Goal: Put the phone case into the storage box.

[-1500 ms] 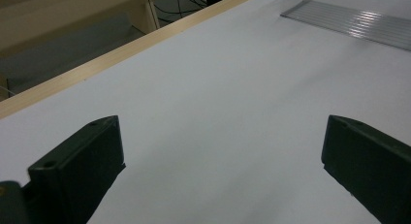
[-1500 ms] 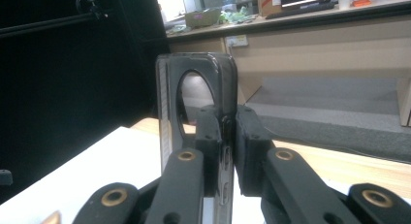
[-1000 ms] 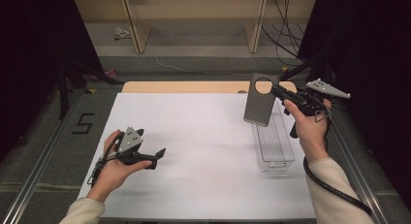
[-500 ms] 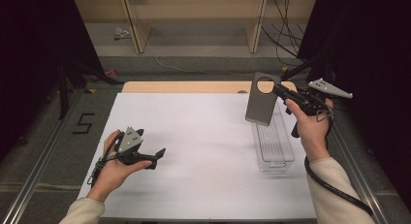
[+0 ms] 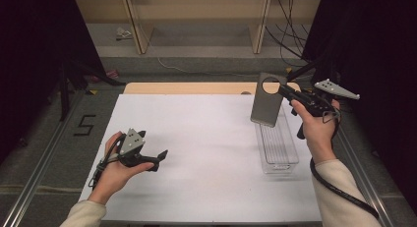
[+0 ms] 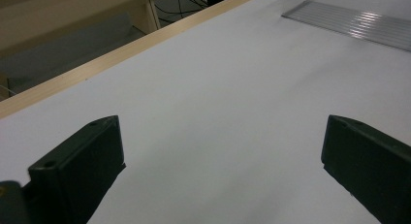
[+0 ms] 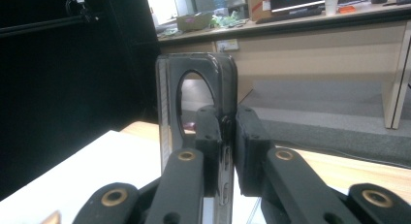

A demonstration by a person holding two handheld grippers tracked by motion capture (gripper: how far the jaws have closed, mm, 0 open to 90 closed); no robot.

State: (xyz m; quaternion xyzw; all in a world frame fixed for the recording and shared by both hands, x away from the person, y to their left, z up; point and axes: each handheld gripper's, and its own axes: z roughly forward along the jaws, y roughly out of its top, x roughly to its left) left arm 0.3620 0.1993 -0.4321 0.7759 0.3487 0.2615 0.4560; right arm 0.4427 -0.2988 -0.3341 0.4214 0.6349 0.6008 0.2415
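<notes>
Right tongs (image 5: 284,91) clamp a grey lid (image 5: 267,100) above the white table (image 5: 206,138); left tongs (image 5: 160,157) gape empty.

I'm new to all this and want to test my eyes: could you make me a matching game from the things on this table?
Things:
1. grey lid
2. clear tray
3. left gripper
4. right gripper

States:
a. jaws wide open over bare white table
b. lying flat on the table
c. held upright, round hole near its top
d. jaws clamped on a thin edge

Pairs: 1-c, 2-b, 3-a, 4-d
</notes>
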